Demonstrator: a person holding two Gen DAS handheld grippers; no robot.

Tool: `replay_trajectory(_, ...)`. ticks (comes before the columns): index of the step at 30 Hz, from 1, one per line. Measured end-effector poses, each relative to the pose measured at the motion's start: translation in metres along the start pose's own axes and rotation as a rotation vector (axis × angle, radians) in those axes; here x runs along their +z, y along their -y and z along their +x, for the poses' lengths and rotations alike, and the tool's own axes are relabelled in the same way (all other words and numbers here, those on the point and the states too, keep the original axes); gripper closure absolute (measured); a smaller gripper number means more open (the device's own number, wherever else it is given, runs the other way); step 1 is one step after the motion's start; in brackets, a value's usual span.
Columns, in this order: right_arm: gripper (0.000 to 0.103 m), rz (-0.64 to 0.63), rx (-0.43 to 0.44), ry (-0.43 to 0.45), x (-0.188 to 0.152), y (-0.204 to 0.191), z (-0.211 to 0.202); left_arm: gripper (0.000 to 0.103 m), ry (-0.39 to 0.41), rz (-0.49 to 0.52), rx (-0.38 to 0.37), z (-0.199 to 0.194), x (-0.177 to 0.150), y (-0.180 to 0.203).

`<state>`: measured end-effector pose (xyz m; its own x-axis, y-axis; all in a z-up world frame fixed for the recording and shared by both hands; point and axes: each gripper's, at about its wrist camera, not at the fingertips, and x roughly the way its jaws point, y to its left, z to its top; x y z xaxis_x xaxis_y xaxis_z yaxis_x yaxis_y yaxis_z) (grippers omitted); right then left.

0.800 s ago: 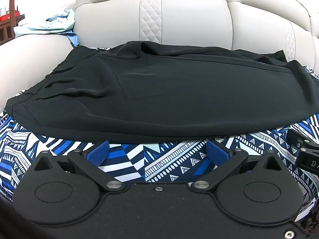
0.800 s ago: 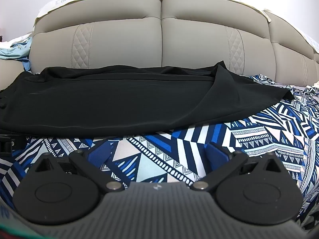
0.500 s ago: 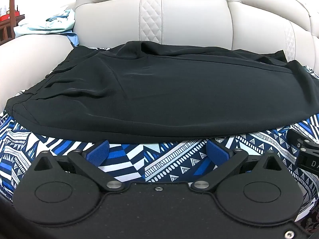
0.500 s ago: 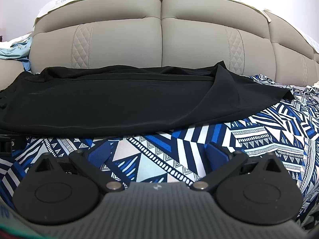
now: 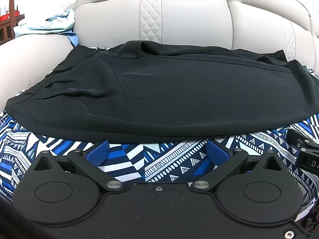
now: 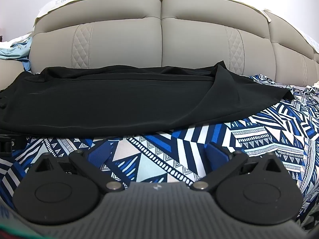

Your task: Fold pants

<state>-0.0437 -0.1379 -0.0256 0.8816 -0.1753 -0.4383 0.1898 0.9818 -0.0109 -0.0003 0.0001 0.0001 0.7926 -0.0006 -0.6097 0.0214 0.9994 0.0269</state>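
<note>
Black pants [image 5: 169, 91] lie flat beyond the left gripper's [image 5: 157, 152] spread jaws.

Both tongs — left [image 5: 157, 152] and right [image 6: 157, 155] — sit low, side by side, jaws spread wide, gripping nothing.

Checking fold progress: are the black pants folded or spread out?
Mostly spread: the black pants lie long across the patterned cover; only one end is turned over.

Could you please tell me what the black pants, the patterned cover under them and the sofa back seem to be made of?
Black pants: probably a thin, matte woven fabric; it drapes limply with soft wrinkles and a faint sheen.
Patterned cover: apparently printed cloth, blue, white and black geometric print, matte.
Sofa back: looks like smooth beige leather or imitation leather, with quilted diamond stitching; which one cannot be told.
</note>
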Motion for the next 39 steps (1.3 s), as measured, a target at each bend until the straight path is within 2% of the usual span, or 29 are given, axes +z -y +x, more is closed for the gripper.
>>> replay_trajectory(23, 0.0, -0.003, 0.001, -0.022, 0.001, 0.003, 0.002, 0.0, -0.009, -0.001, 0.0, 0.001, 0.003, -0.001)
replay_trajectory(29, 0.0, -0.043, 0.072, -0.06, 0.011, 0.015, 0.002, 0.001, -0.067, -0.026, -0.014, 0.003, 0.015, -0.005)
replay_trajectory(32, 0.0, -0.018, 0.097, -0.022, 0.018, 0.027, -0.008, 0.009, -0.067, -0.046, -0.041, -0.002, 0.021, -0.012)
replay_trajectory(34, 0.002, 0.004, 0.079, 0.032, 0.026, 0.036, -0.016, 0.01, -0.053, -0.057, -0.051, -0.007, 0.026, -0.017)
replay_trajectory(36, 0.003, 0.026, 0.025, 0.088, 0.039, 0.051, -0.018, 0.011, -0.032, -0.055, -0.047, -0.012, 0.031, -0.02)
replay_trajectory(39, 0.008, 0.087, -0.081, 0.096, 0.064, 0.088, -0.004, 0.011, 0.006, -0.034, -0.03, -0.016, 0.041, -0.024)
